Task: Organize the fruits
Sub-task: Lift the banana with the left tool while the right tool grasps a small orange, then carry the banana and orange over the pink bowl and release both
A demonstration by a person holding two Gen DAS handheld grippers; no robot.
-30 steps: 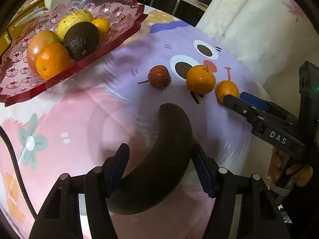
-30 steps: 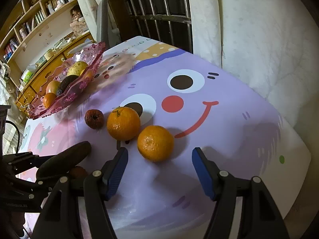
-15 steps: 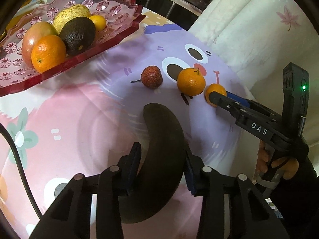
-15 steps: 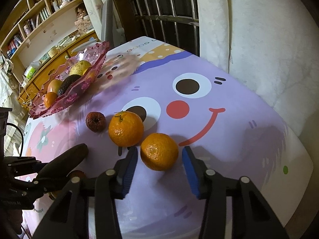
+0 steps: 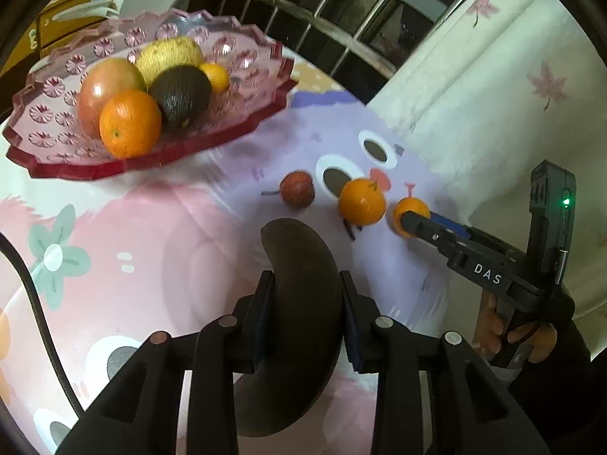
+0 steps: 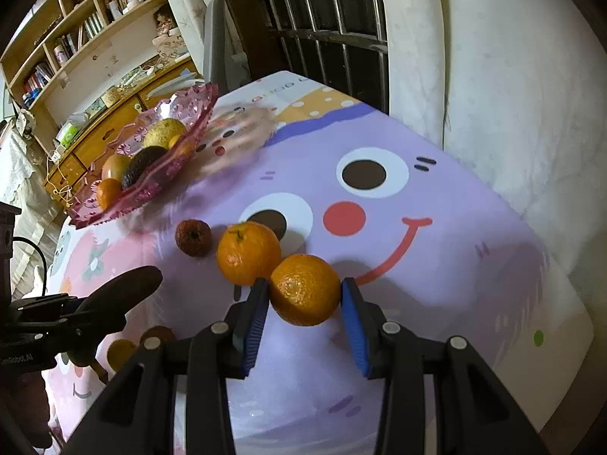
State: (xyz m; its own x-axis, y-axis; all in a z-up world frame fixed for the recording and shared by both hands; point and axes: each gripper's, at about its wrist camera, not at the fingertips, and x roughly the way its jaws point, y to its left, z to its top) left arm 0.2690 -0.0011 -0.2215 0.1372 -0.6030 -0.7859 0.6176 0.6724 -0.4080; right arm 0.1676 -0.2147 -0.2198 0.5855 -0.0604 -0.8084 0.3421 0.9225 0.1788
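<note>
My left gripper (image 5: 305, 303) is shut on a dark overripe banana (image 5: 299, 303) and holds it above the cloth. The banana also shows in the right wrist view (image 6: 117, 295). My right gripper (image 6: 305, 303) is shut on an orange (image 6: 305, 290), which also shows in the left wrist view (image 5: 409, 214). A second orange (image 6: 248, 252) touches it on the left, and a red lychee (image 6: 193, 237) lies beyond. A pink glass fruit plate (image 5: 242, 64) at the far left holds an orange, an avocado and several other fruits.
A cartoon-face tablecloth (image 6: 436, 265) covers the table. A white curtain (image 6: 512, 94) and a metal railing (image 6: 334, 38) stand behind it. Two small fruits (image 6: 121, 352) lie under the left gripper. A black cable (image 5: 34, 295) runs at the left.
Both grippers closed: the left onto the banana and lifted it toward the plate, the right moved forward and closed onto the nearer orange.
</note>
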